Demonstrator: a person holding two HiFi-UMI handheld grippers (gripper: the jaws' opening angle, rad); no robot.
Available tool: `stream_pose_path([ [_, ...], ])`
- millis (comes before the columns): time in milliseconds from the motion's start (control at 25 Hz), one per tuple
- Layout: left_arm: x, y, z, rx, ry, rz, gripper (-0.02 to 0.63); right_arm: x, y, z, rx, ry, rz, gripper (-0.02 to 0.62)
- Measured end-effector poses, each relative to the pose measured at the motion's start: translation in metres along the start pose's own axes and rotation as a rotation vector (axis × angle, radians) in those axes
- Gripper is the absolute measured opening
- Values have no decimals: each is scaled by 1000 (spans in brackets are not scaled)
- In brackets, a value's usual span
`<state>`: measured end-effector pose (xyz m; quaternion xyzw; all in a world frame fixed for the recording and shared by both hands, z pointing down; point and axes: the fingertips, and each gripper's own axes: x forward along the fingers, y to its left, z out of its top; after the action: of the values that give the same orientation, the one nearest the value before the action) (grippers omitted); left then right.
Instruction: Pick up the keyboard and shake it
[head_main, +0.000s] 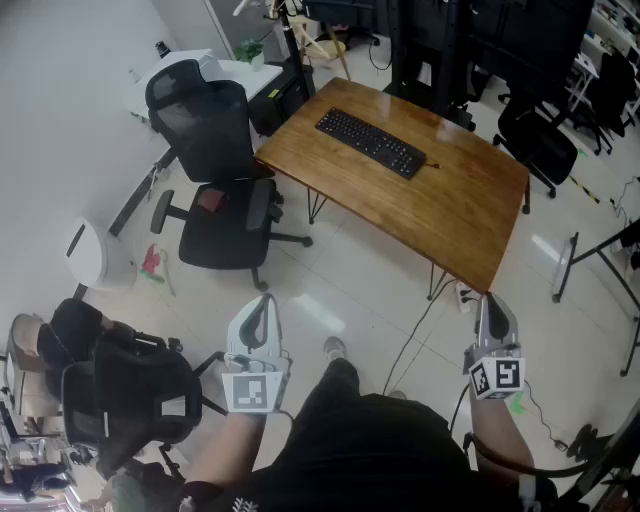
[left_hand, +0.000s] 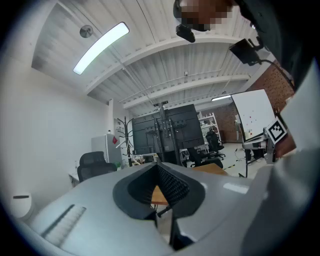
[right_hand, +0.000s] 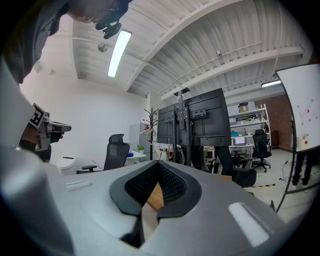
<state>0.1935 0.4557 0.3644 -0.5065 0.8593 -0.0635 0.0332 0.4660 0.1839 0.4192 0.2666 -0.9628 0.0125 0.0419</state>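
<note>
On wooden table (head_main: 440, 215) lies black keyboard (head_main: 371, 142).

An office: a desk (head_main: 440, 210) ahead of the right tongs (head_main: 492, 305), a swivel chair (head_main: 225, 228) ahead of the left tongs (head_main: 262, 305), monitor racks (right_hand: 200, 117) beyond.
</note>
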Motion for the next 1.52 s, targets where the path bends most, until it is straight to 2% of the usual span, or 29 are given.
stream_pose_path([
  [120,25,39,1,30,-10,-13,0,37,24,-4,1,-19,1,2],
  [240,48,79,5,8,-21,-14,-1,71,47,12,2,-48,-6,2],
  [440,76,120,-3,18,-17,-34,0,102,53,29,-15,-43,-46,2],
  [720,109,135,-12,-64,-25,-34,0,131,47,32,-34,-28,-77,2],
  [1040,171,179,10,-28,-66,-46,0,211,64,25,6,-54,-56,2],
  [1240,230,188,27,-15,-118,-65,0,268,40,4,100,-17,-107,2],
  [1360,277,195,31,23,-106,-97,-1,302,29,0,125,-16,-129,2],
  [1520,348,198,35,26,-105,-120,-1,351,-8,5,135,-12,-172,2],
])
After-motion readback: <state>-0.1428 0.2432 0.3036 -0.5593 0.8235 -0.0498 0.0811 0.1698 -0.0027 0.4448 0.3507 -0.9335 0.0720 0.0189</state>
